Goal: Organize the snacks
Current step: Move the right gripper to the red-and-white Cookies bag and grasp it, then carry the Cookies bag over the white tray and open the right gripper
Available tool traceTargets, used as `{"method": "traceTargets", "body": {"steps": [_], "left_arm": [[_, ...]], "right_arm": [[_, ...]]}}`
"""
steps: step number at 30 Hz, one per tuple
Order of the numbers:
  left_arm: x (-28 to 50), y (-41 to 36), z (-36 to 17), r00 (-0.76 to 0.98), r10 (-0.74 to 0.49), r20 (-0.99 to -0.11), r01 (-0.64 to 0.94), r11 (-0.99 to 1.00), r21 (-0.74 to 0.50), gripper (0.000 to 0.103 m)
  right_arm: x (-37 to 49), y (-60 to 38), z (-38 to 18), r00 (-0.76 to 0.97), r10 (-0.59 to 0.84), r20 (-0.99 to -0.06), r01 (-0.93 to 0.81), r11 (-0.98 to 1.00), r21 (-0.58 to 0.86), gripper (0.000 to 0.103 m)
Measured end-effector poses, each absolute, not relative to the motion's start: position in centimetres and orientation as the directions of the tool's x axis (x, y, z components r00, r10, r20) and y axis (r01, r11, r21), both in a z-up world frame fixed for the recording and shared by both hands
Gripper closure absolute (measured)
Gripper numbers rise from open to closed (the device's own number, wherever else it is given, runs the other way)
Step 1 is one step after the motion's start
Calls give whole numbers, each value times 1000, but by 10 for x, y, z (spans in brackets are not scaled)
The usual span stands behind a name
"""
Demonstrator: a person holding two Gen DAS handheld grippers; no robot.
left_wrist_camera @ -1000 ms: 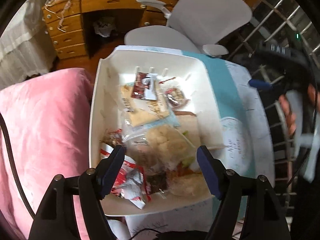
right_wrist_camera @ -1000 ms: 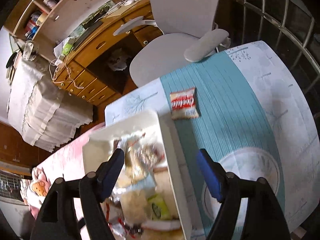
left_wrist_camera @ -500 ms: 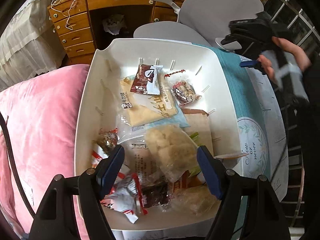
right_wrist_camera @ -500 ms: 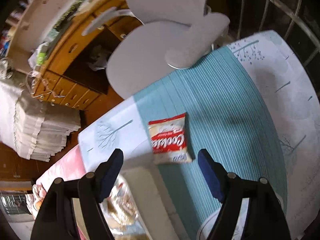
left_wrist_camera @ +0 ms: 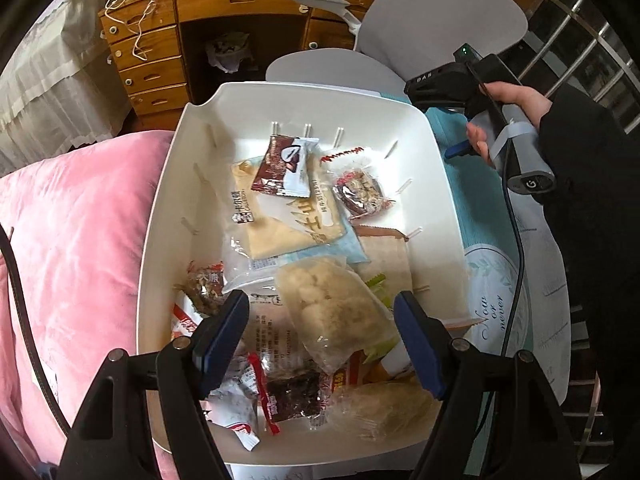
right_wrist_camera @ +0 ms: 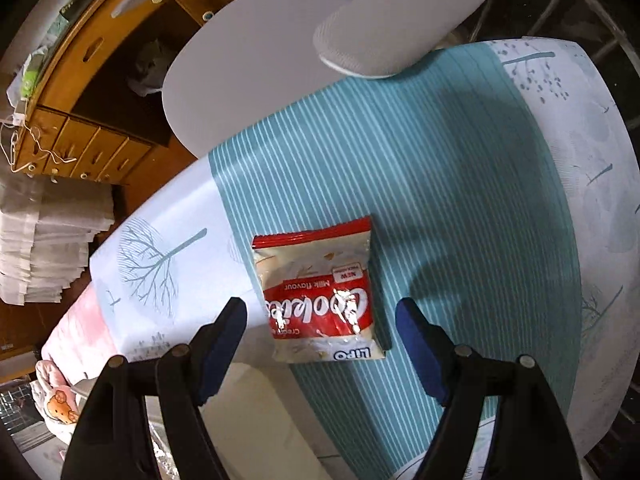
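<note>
A white plastic basket [left_wrist_camera: 168,208] holds several snack packets, among them a clear bag of pale puffed snack [left_wrist_camera: 332,312] and a brown and white wrapper [left_wrist_camera: 286,166]. My left gripper [left_wrist_camera: 320,340] hovers open over the near end of the basket, with the puffed bag below its jaws. A red and white cookie packet [right_wrist_camera: 320,294] lies flat on the teal striped tablecloth [right_wrist_camera: 460,184]. My right gripper [right_wrist_camera: 320,344] points down, open, just above it, with the packet between the fingers untouched. The basket rim [right_wrist_camera: 248,408] shows at the bottom left of the right wrist view.
A pink quilt [left_wrist_camera: 72,248] lies left of the basket. A grey office chair [right_wrist_camera: 256,60] stands at the table's far edge, with a wooden desk with drawers [left_wrist_camera: 160,40] behind it. A person's hand [left_wrist_camera: 504,120] holds the right gripper's handle beyond the basket's far right corner.
The right gripper came down over the cookie packet, which now looks larger and sits between its fingers. The left gripper sank a little toward the basket, then held still.
</note>
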State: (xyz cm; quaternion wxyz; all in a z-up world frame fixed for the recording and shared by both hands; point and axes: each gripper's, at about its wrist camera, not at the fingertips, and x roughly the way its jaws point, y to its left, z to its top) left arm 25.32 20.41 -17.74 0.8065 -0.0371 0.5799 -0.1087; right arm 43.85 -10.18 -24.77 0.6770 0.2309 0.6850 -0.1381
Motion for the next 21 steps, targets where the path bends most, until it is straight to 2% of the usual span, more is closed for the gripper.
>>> {"method": "traceTargets", "body": {"steps": [7,10,12,17,21], "left_arm": [[257,212,-180,299,-216,-929,108,975,-192,29],[258,214,-180,298,-219,-929,107,975,-195,29],[258,215,-180,301,-219,-928,105,975,-196,29],[258,217,-176,306,-226,-925,100,974,-205,29],[255,218,-171,313,-227,-922,98,974,-207,29]], "right_arm": [[444,-96,-261,-29,88,-996,502,863,61,28],[445,-95,-258,-28,56,-998,497,867,35,38],[447,-94,-256,-29,34,-999,488,873,16,51],[445,-97,-253,-23,42,-999,487,873,26,58],[437,-104,-249,-32,50,-998,504,863,27,58]]}}
